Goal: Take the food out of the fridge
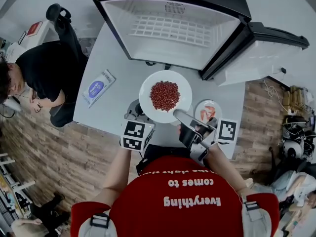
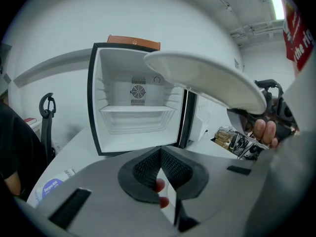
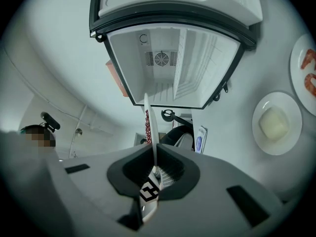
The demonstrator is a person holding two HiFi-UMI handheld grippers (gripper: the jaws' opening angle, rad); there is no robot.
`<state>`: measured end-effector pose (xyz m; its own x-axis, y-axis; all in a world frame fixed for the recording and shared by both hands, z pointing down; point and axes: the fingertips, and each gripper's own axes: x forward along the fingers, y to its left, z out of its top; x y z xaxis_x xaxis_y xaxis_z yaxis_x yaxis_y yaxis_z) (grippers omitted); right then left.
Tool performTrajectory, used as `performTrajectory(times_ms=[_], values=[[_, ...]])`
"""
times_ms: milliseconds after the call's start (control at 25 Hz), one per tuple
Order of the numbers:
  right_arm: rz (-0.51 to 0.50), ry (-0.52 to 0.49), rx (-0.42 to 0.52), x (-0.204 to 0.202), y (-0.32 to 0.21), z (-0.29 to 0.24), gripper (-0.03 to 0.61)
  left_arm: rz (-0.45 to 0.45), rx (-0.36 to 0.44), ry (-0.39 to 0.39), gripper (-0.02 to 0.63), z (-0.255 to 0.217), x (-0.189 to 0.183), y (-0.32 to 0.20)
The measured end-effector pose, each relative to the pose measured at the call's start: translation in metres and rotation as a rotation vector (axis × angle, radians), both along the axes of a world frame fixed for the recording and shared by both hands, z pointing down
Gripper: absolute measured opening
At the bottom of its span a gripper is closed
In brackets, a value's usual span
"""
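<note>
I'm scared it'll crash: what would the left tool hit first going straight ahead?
Probably the open fridge, low in its empty inside, or the table just before it; depth is unclear.

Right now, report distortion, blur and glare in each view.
Head view: evenly lit, sharp, fridge edges bowed. Left gripper view: fisheye with dark corners, ceiling light glaring top right, plate underside shaded. Right gripper view: fisheye, tilted sideways, plate rim by the right tongs soft.

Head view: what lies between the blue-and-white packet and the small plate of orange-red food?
The white plate of red beans, held by the right gripper, lies between packet and small plate, as the head view shows.
</note>
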<state>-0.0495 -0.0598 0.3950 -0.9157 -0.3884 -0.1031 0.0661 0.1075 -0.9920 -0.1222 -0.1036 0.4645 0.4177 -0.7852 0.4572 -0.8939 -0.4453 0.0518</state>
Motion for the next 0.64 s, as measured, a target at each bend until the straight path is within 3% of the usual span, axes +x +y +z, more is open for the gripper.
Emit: performTrajectory(times_ms=[640], values=[[-0.005,-0.010,0.004,0.000,0.008,-0.003,0.023,-0.007,-0.019,0.005,0.005,0.013,0.006,0.012]])
